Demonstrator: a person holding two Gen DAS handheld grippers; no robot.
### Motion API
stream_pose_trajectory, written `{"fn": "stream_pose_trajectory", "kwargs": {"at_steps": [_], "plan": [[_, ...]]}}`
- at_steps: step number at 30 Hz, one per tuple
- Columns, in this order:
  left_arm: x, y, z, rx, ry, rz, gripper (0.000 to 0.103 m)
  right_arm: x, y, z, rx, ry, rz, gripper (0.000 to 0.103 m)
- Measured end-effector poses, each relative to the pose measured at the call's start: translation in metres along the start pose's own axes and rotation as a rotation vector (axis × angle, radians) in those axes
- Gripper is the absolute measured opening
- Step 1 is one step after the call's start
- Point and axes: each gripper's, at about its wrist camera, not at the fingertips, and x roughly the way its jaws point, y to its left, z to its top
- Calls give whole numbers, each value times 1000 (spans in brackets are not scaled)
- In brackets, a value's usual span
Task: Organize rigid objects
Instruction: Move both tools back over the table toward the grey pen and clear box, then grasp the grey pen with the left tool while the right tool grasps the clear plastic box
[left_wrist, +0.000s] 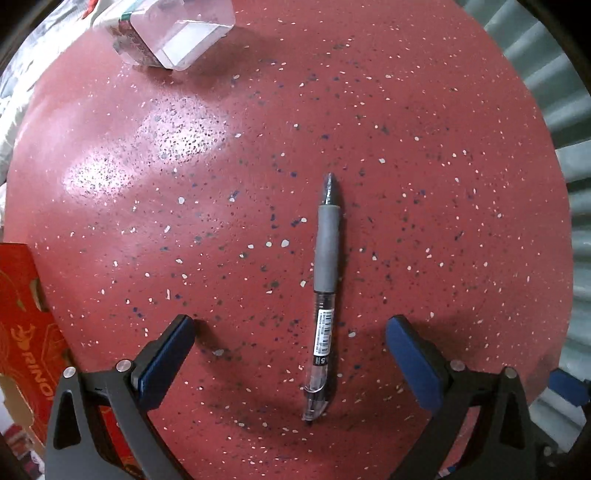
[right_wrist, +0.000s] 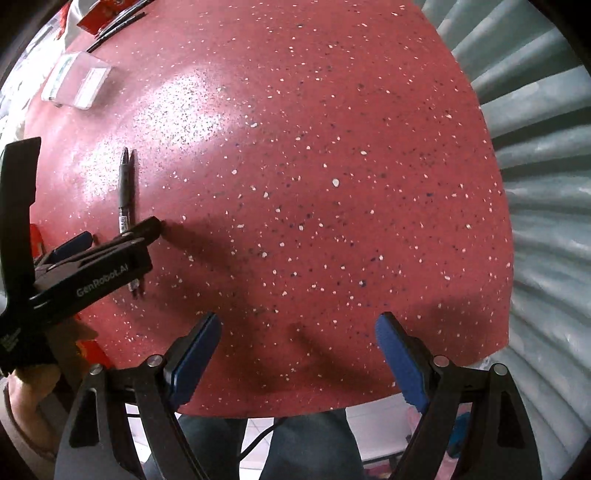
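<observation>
One pen lies between the left tool's spread fingers — untouched

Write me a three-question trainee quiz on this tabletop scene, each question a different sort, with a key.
1. True or false: the left gripper is shut on the pen.
2. Multiple choice: in the left wrist view, the clear plastic box sits at the (a) near right edge, (b) far left of the table, (c) between the fingers.
3. Fill in: between the fingers of the right gripper lies only bare ____.

Key
1. False: its jaws stand open on either side of the pen, which lies flat on the table.
2. b
3. table
</observation>
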Motion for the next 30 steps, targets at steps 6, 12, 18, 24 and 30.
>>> {"fn": "stream_pose_trajectory", "kwargs": {"at_steps": [6, 12, 18, 24, 30], "plan": [[-3, 41, -7, -47, -43, 52, 103, -6, 11, 16, -35, -7, 18, 87], [-3, 87, -11, -158, -28, 46, 103, -23, 39, 36, -111, -50, 20, 87], [-7, 69, 1, -129, -43, 82, 103, -47, 65, 68, -183, -115, 6, 87], [-14, 79, 13, -207, -90, 158, 103, -63, 76, 89, -198, -142, 8, 87], [-17, 117, 22, -314, -96, 152, 103, -73, 102, 105, -269, -182, 20, 87]]}}
